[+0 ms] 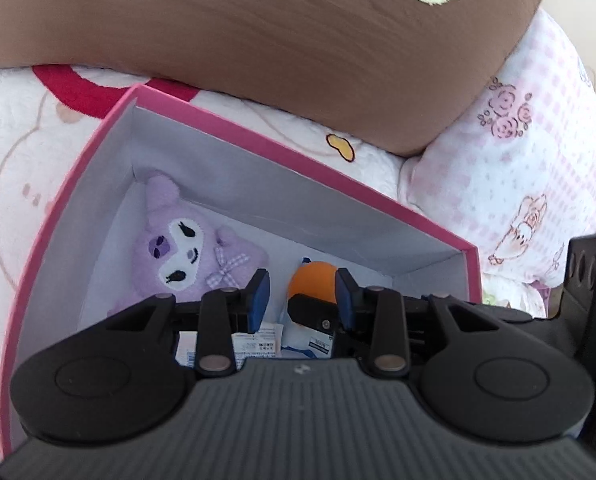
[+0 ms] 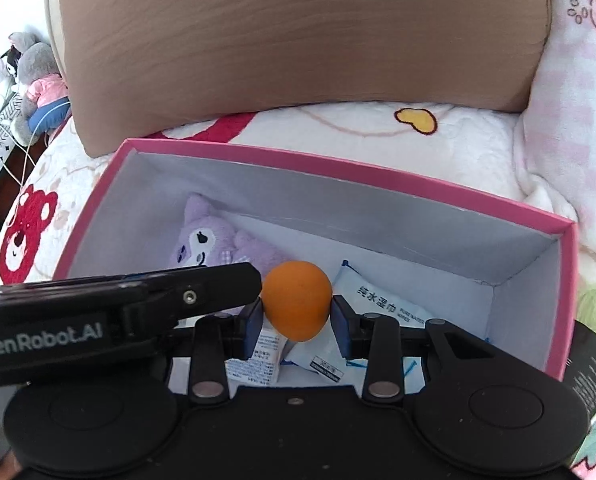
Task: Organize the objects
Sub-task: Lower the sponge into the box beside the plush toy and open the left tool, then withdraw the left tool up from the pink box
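Note:
A pink box (image 1: 258, 140) with a white inside stands on the bed; it also shows in the right wrist view (image 2: 338, 168). A purple plush toy (image 1: 186, 248) (image 2: 210, 240) lies in it at the left. White wet-wipe packets (image 2: 378, 300) (image 1: 310, 340) lie on its floor. My right gripper (image 2: 297, 316) is shut on an orange (image 2: 297, 304) and holds it just above the packets inside the box. My left gripper (image 1: 303, 298) hovers over the box with its jaws open and nothing between them; the orange (image 1: 312, 278) shows beyond it.
A large brown cushion (image 2: 298, 40) leans behind the box. A pink-and-white blanket (image 1: 538, 160) bunches at the right. The bed cover (image 2: 30, 220) has red bear prints. Plush toys (image 2: 38, 76) and cables sit at the far left.

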A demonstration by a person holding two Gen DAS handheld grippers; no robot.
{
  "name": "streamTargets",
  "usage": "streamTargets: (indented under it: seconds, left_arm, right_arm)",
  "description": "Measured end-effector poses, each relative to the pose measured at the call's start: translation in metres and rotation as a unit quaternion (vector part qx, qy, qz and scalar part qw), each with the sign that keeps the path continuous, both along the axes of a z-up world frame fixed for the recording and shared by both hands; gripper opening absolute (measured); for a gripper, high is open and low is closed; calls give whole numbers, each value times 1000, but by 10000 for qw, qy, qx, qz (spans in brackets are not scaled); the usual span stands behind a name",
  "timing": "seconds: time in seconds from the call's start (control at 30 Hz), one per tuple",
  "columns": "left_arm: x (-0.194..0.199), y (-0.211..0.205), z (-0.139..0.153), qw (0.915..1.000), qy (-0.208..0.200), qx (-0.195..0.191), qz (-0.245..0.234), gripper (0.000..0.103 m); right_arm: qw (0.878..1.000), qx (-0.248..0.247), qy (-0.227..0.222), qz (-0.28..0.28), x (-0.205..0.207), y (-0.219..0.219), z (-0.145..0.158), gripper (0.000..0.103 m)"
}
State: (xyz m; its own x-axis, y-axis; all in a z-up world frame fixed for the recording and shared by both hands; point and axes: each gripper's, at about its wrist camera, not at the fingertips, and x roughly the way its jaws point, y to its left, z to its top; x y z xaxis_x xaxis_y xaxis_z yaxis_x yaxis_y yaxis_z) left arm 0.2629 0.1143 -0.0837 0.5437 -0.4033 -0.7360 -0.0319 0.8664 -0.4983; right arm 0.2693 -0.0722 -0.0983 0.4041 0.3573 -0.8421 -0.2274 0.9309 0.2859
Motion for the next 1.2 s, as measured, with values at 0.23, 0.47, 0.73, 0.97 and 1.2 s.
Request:
streamTargets:
  seconds: [0.23,0.47,0.73,0.97,1.2]
  left_arm:
    - [-12,4,15,9997,-73,245,28,36]
    - [-36,0,41,9985,-14,524,-138,41]
    - [-84,-19,76,9932,-244,840,-772,45]
    - [-115,-23,102,9901,-267,983,-967,54]
    - [-143,-25,121,9845,-382,1286,-1134,60]
  right_arm:
    - [9999,52,-137,7,-6,-2,4,49]
    - [9982,-68,-584,136,-43,-14,37,50]
    - [9964,-144,-803,248,-94,-34,70,50]
    - [9944,-195,-952,425,-133,-43,95,51]
    - [9935,-163,-966,574,-167,-44,108,58]
